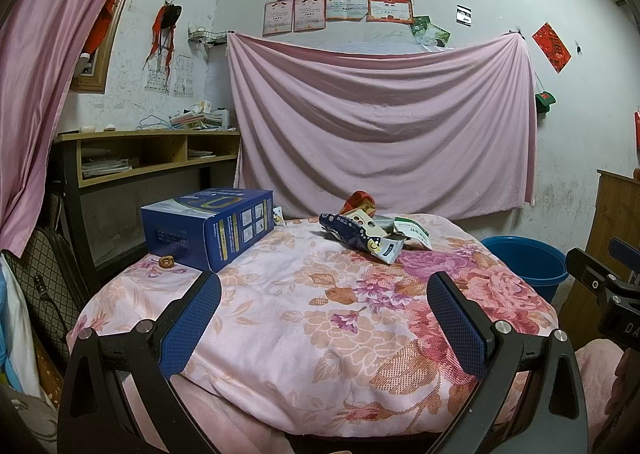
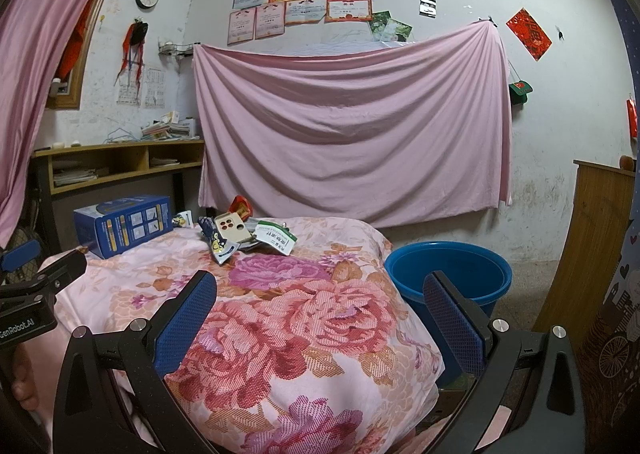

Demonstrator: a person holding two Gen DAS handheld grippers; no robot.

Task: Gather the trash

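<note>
A blue box (image 1: 208,226) sits at the quilt's (image 1: 304,334) left, the trash pile (image 1: 372,230) at its far middle, a blue tub (image 2: 452,274) on the floor to the right. Both the left gripper (image 1: 324,306) and right gripper (image 2: 320,304) hang wide open over the quilt, holding nothing.

We hold our left gripper (image 1: 324,294) level and pointing forward, its blue-padded fingers (image 1: 192,326) spread wide with nothing between them. Our right gripper (image 2: 320,294) sits just to its right, equally level, jaws wide apart and empty. Each gripper's black body shows at the other view's near edge.
</note>
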